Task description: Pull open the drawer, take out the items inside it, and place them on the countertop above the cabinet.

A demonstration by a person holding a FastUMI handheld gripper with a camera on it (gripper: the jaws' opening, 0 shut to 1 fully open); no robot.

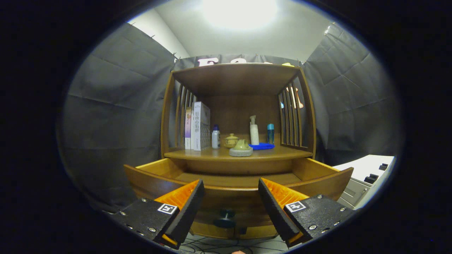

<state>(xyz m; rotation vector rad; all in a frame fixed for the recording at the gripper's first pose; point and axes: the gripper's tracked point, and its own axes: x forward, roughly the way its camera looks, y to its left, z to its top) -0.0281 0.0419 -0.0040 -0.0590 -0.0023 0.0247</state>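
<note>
The wooden cabinet's drawer [152, 178] stands pulled out toward me, and the part of its floor that shows is bare wood. Its dark round knob [225, 218] sits on the front panel, low between my fingers. My gripper [231, 187] is open, level with the drawer's front rim, with nothing between the orange-and-black fingers [187, 201]. On the countertop [275, 154] above the drawer sit a greenish teapot on a grey stone base [241, 148], a small yellow lidded jar [231, 140], a white bottle with a blue cap [215, 137], a white pump bottle [254, 130], a teal bottle [270, 134] and a blue dish [262, 146].
Two upright boxes [199, 126] stand at the countertop's left, against the slatted side. A top shelf [236, 76] roofs the cabinet. A white unit with grey drawers [367, 180] stands to the right. Cables lie on the floor below the drawer.
</note>
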